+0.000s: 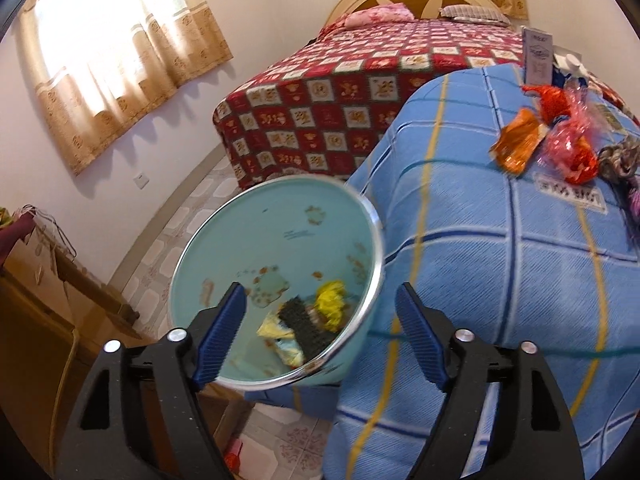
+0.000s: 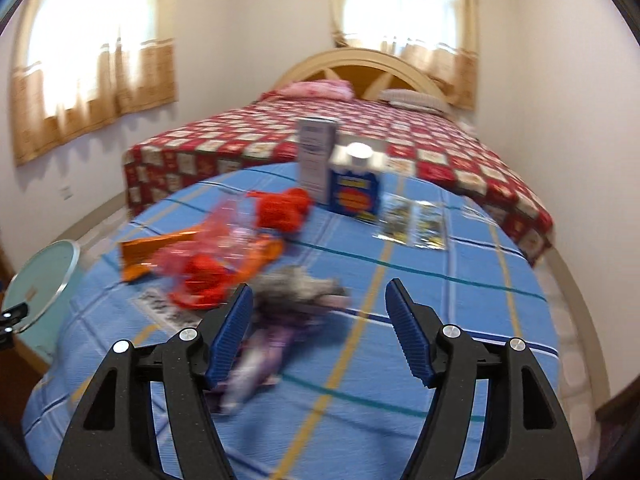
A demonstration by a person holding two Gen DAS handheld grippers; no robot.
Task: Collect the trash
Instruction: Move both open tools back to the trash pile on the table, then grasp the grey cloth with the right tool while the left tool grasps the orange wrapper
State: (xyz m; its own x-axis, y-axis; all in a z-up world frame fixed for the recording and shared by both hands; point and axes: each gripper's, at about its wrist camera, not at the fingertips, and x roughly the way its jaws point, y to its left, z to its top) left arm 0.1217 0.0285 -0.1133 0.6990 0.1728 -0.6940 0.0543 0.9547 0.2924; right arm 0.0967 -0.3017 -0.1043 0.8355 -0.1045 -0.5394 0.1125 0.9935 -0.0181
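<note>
- Now the left tool (image 1: pixel 320 328) stands wide, nothing between its blue pads; its left finger lies over the mouth of the light blue bin (image 1: pixel 280 240), its right one over the blue checked cloth (image 1: pixel 500 280).
- Inside the bin, near the bottom, lie a yellow crumpled wrapper (image 1: pixel 332 300), a dark piece and some pale scraps.
- The bin stands just beside the cloth-covered table, at its left edge.
- The right tool (image 2: pixel 320 324) is also wide and empty, above the table.
- Just beyond its left finger lies a blurred grey and purple bundle (image 2: pixel 296 296).
- Further left on the cloth lie an orange wrapper (image 2: pixel 160 252), a pink clear bag with red pieces (image 2: pixel 204 268) and a red crumpled wrapper (image 2: pixel 284 208), close together.
- Behind them stand a grey box (image 2: pixel 316 152) and a blue carton (image 2: pixel 354 188), with flat sachets (image 2: pixel 412 220) beside.
- Past the table is a bed with a red patterned cover (image 2: pixel 440 152).
</note>
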